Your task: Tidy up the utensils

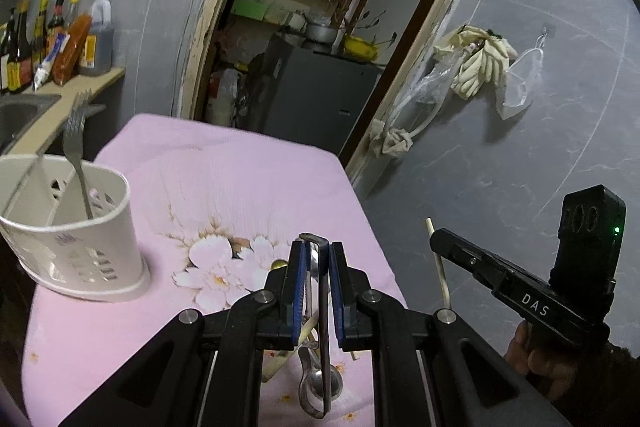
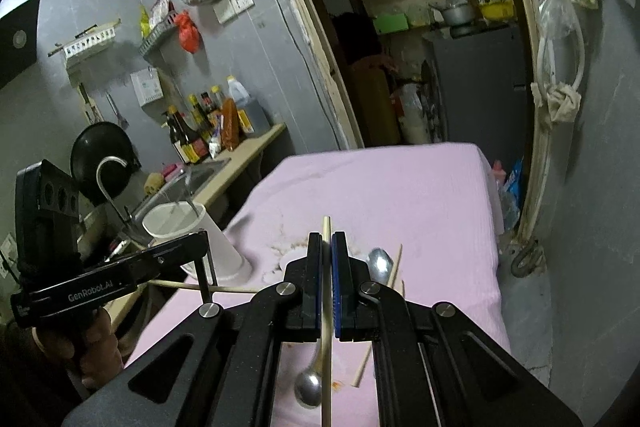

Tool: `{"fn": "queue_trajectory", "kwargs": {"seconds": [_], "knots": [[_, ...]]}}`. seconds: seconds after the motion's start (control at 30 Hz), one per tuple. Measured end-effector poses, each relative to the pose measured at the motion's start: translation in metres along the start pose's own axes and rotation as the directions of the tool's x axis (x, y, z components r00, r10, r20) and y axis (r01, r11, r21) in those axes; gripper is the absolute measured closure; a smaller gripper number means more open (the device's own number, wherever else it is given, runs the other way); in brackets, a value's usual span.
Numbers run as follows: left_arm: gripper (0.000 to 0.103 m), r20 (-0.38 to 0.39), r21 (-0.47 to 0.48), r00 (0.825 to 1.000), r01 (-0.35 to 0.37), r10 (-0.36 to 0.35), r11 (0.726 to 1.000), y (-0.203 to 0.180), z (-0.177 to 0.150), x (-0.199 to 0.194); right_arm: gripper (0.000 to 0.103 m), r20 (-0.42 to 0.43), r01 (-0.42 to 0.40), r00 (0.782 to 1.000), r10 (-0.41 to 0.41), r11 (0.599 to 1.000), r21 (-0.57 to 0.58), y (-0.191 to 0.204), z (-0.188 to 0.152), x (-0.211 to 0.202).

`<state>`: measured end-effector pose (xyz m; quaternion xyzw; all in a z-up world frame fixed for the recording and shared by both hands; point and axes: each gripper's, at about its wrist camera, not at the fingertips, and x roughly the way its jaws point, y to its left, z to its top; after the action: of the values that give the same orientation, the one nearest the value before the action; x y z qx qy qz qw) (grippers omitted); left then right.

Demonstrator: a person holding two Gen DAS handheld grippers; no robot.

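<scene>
Reading "DAS" in white on its side, the right hand-held gripper (image 1: 434,237) pinches a pale chopstick (image 2: 327,307) between its blue pads, above the near right edge of the table (image 1: 224,163). "GenRobot.AI" is printed on the left hand-held gripper (image 2: 202,241), which in its own view is clamped on a thin metal utensil (image 1: 320,307) with a bent top end, held upright over the near edge. Below it lies a spoon (image 1: 320,383). More chopsticks (image 2: 394,269) and a second spoon (image 2: 380,263) lie loose near the right edge. A white holder (image 1: 72,231) stands at the left edge, a fork (image 1: 78,147) leaning inside. Bare pink cloth stretches toward the far edge.
</scene>
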<state>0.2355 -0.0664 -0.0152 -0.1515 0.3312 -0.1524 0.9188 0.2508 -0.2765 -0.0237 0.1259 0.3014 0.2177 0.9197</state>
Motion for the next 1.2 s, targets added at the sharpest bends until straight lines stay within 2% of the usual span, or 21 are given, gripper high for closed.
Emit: {"fn": "queue_trajectory", "kwargs": {"seconds": [0.53, 0.83, 1.0, 1.07, 1.13, 1.2], "knots": [[0.092, 0.052, 0.067, 0.999, 0.006, -0.009, 0.998, 0.014, 0.038, -0.057, 0.099, 0.113, -0.063, 0.991, 0.066, 0.998, -0.029, 0.070, 0.032, -0.007], [0.091, -0.037, 0.023, 0.999, 0.015, -0.014, 1.000, 0.037, 0.025, -0.048, 0.099, 0.102, -0.033, 0.994, 0.035, 0.999, -0.023, 0.076, 0.028, -0.013], [0.091, -0.086, 0.031, 0.996, 0.005, -0.003, 1.000, 0.049, 0.003, -0.034, 0.099, 0.082, -0.024, 0.996, 0.026, 1.000, -0.018, 0.078, 0.024, -0.009], [0.091, -0.135, 0.036, 0.991, -0.015, 0.020, 0.999, 0.055, -0.010, -0.022, 0.099, 0.072, -0.021, 0.997, 0.022, 1.000, -0.016, 0.077, 0.022, -0.007], [0.091, -0.213, 0.009, 0.977, -0.023, 0.024, 1.000, 0.063, -0.024, -0.008, 0.099, 0.062, -0.017, 0.998, 0.018, 1.000, -0.011, 0.076, 0.019, -0.006], [0.091, -0.256, -0.018, 0.966, -0.031, 0.026, 0.999, 0.070, -0.036, 0.002, 0.099, 0.054, -0.015, 0.998, 0.015, 1.000, -0.007, 0.074, 0.017, -0.004]]}}
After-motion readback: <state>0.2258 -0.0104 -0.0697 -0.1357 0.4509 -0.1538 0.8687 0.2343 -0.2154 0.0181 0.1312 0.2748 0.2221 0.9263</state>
